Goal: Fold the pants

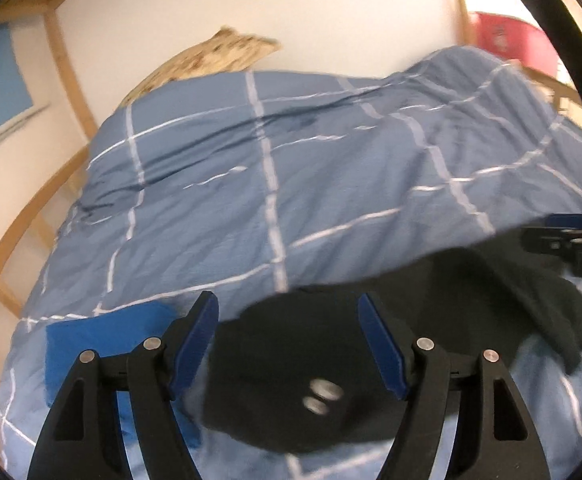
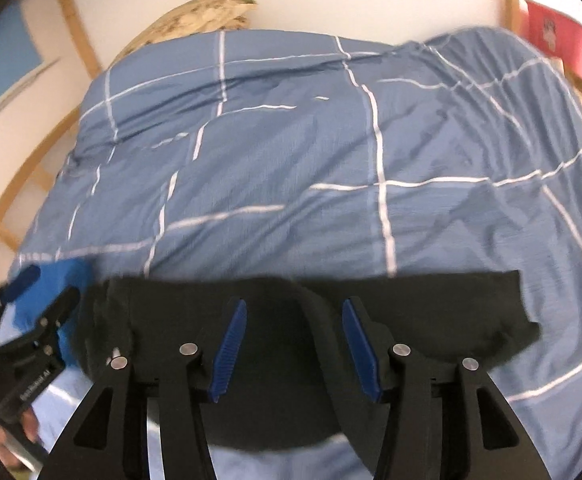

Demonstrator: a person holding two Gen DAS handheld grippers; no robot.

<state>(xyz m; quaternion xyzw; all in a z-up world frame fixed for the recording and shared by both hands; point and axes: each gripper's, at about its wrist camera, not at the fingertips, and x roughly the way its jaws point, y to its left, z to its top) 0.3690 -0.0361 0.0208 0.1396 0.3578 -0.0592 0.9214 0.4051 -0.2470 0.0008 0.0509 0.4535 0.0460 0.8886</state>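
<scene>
Both my grippers — left (image 1: 287, 344), right (image 2: 294, 340) — released over black pants (image 2: 411, 300) on duvet (image 2: 291, 152); risk: pinching bedding along with them.

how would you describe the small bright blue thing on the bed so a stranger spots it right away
Start at the blue checked duvet covering the bed. At its near edge lie the black pants; just left of them sits a folded blue cloth. It is plain, saturated blue, with no white grid lines.
</scene>
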